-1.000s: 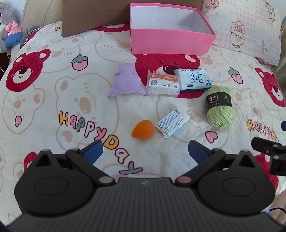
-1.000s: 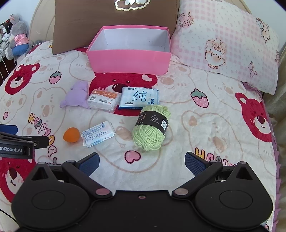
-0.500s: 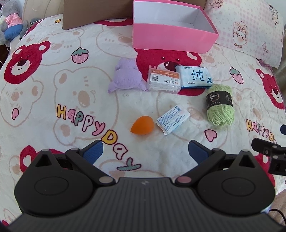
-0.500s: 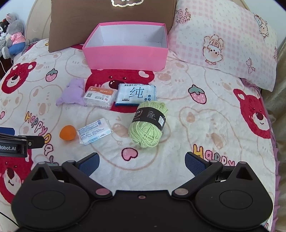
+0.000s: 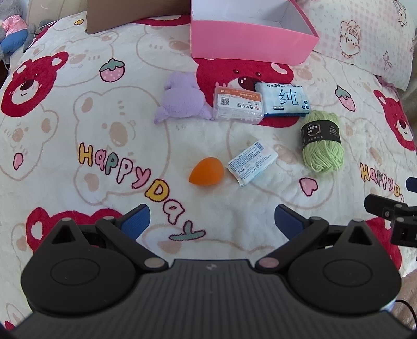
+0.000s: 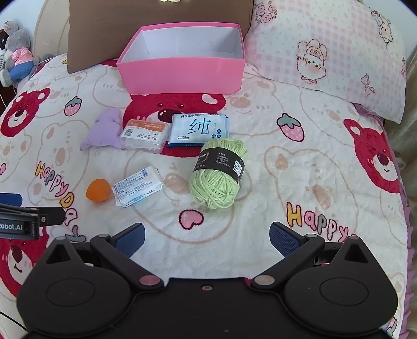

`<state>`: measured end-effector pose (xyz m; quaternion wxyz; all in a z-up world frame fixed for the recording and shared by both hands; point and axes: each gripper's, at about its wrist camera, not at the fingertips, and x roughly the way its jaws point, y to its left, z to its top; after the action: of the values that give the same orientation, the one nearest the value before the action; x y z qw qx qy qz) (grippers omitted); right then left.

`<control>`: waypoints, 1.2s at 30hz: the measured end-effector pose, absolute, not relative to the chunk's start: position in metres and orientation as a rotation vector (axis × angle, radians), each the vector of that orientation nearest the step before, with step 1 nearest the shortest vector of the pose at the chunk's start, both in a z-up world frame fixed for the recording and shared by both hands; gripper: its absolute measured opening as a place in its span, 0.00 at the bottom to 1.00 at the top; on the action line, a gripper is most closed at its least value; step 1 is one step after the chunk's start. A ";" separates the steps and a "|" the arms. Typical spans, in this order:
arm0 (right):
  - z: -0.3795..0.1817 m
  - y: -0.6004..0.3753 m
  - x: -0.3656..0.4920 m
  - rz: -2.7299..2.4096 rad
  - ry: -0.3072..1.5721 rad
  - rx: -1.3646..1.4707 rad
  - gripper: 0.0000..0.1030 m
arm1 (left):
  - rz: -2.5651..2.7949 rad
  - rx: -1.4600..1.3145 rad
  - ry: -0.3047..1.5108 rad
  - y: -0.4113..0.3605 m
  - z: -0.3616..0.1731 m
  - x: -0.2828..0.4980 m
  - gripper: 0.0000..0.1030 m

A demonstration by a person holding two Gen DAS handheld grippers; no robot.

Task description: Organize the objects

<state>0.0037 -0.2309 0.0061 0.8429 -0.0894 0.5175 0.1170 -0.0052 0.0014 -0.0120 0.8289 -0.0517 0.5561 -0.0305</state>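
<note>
Nothing has been packed yet: the pink box (image 6: 182, 70) is seen empty at 12 o'clock on the bed (image 6: 299, 167), in front of a brown cushion (image 6: 156, 23). Six items lie loose on the bed between box and claws: purple plush (image 5: 182, 100), clear swab case (image 5: 237, 105) touching it, wet-wipe pack (image 5: 282, 100) just beside the case, green yarn skein (image 6: 219, 173), small white packet (image 5: 251, 163), orange sponge (image 5: 206, 175) just beside the packet. The left claw (image 5: 211, 219) is held wide open and empty, above the bed, with the sponge nearest at its 12 o'clock. The right claw (image 6: 206, 238) is likewise spread wide, nothing gripped, yarn just ahead at 12 o'clock. Step judged as approach before the first pick. Next move likely calls for each claw to be lowered over its nearest item, closed, then carried to the box; soft yarn and sponge are expected to compress in the grip.
</note>
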 end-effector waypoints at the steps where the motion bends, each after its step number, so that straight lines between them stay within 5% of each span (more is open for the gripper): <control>1: 0.006 -0.232 0.004 0.246 1.095 -0.185 1.00 | -0.064 -0.109 1.180 0.001 -0.012 -0.005 1.00; 36: 0.019 -0.233 -0.001 0.265 1.075 -0.159 1.00 | -0.099 -0.119 1.192 0.002 -0.009 -0.006 1.00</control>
<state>-0.0012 -0.2334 0.0185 0.8477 -0.0756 0.5098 0.1257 -0.0062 0.0023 -0.0085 0.8249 -0.0560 0.5606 -0.0467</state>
